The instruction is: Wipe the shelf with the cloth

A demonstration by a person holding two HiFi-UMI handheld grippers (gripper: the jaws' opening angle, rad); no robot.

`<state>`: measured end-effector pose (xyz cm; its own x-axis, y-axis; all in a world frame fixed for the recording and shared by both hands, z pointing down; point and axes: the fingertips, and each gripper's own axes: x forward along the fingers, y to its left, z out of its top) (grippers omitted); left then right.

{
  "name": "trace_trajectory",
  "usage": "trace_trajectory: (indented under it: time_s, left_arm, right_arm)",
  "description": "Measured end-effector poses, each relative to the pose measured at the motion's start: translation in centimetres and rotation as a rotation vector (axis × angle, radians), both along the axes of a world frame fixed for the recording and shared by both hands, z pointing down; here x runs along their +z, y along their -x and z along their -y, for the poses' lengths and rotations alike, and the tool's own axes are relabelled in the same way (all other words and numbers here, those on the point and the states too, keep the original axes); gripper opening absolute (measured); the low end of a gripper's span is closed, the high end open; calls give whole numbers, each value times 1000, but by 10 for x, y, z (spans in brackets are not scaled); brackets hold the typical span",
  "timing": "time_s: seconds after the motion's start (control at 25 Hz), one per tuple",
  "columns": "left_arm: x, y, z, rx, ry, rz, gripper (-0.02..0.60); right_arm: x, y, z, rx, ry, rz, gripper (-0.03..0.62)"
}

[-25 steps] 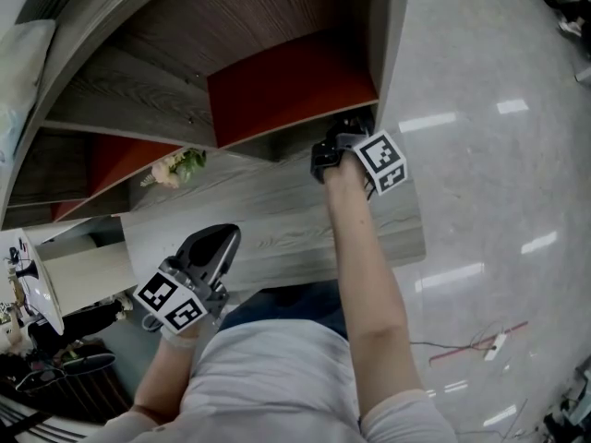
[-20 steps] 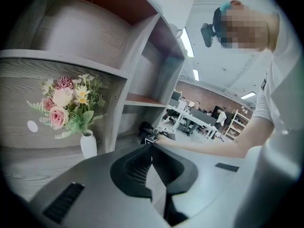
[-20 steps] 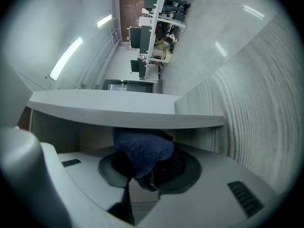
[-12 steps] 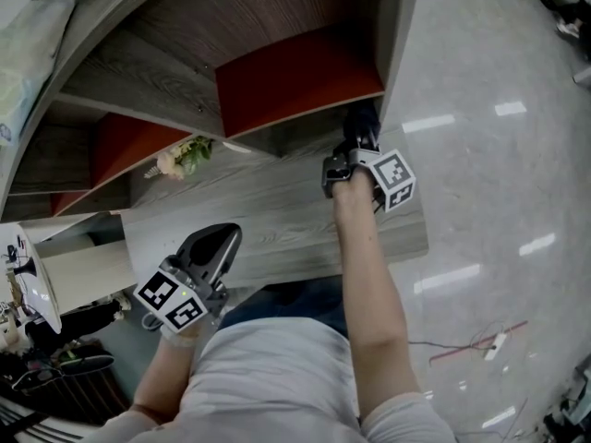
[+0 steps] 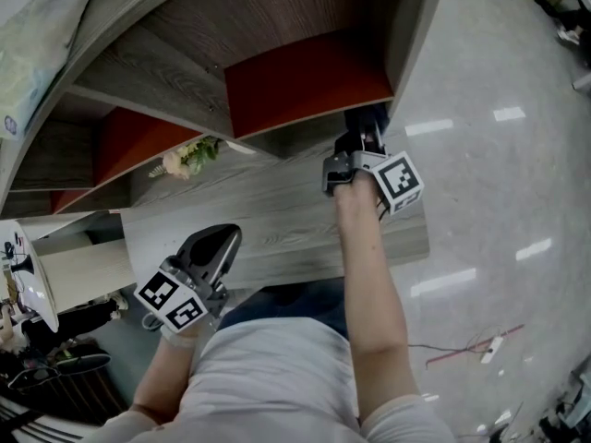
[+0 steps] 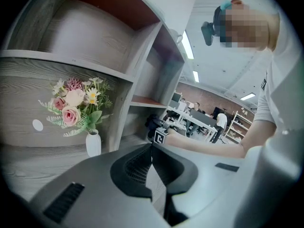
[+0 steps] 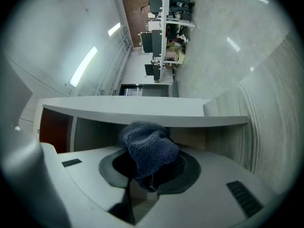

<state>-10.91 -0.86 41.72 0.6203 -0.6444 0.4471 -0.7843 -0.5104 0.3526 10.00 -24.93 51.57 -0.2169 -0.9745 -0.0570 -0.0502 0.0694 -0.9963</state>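
We note the right gripper (image 5: pixel 363 138) clamps the cloth (image 7: pixel 149 148); the shelf (image 7: pixel 142 112) lies directly ahead of it. Left gripper (image 5: pixel 211 247), closed and empty, sits well back.

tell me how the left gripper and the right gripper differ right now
Grip: the right gripper is clamped on a dark blue cloth; the left gripper has its jaws together with nothing between them.
Place: the right gripper reaches in at the right end of the shelf, under the red-backed compartment; the left gripper is held back near the person's body.
Shared: both carry a cube with square markers.
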Motion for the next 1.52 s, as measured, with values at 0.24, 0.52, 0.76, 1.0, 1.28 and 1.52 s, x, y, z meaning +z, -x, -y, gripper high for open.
trace_trajectory:
  time_s: [0.24,0.52,0.76,1.0,1.28,1.52]
  left_arm:
    - [2,6,2,-23,13,8,15]
    - [3,13,1,-46,16,10,15]
    - [5,20,-2,-67,21,8,15]
    - [6,23,-6,-81,21,7,15]
    - [6,27,-9,-107,21,7,15]
    - [8,35,-13,-136,29,8,15]
  right_arm:
    - [1,11,32,2,-37,-81,106]
    - [-7,28,64,31,-55,-45,106]
    - [-10,53,69,-4,-97,-19,106]
    - [-16,101,63,-151,-150,-40,106]
    - [-7,181,39,-405,-111,-140,106]
    - [26,202,31,-492,-44,-191,106]
